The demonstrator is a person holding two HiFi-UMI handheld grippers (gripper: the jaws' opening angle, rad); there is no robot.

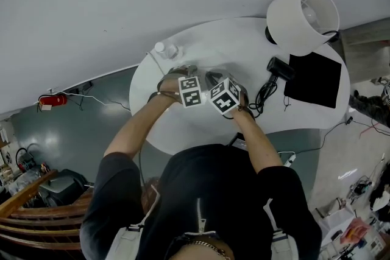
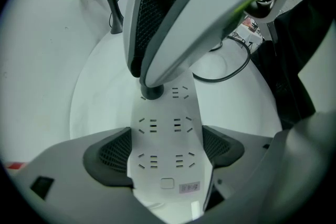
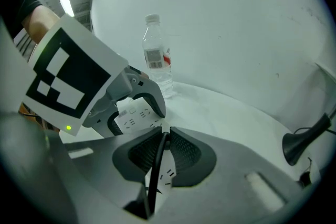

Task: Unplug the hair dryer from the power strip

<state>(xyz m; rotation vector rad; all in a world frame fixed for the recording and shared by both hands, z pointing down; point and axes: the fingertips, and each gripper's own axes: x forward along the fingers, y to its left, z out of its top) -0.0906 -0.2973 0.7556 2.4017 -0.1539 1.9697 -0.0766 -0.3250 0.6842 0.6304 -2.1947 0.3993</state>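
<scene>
The left gripper [image 2: 167, 152] clamps the strip [image 2: 164, 113] by its long sides on the table [image 1: 183, 125]. The right gripper [image 3: 164, 152] is clenched on the black cord [image 3: 156, 165] at the plug [image 2: 151, 93], which sits in the strip. The dryer [image 1: 280, 67] lies beside the lamp [image 1: 301, 20].

Power strip [image 2: 165, 149] on table [image 1: 213, 39], bottle [image 3: 156, 55] behind — lamp [image 1: 303, 18] right

round white surface [image 1: 213, 39], power strip [image 2: 165, 149] mid-way, water bottle [image 1: 166, 50], lamp [image 1: 301, 20], black hair dryer [image 1: 280, 68], dark mat [image 1: 314, 79]
</scene>
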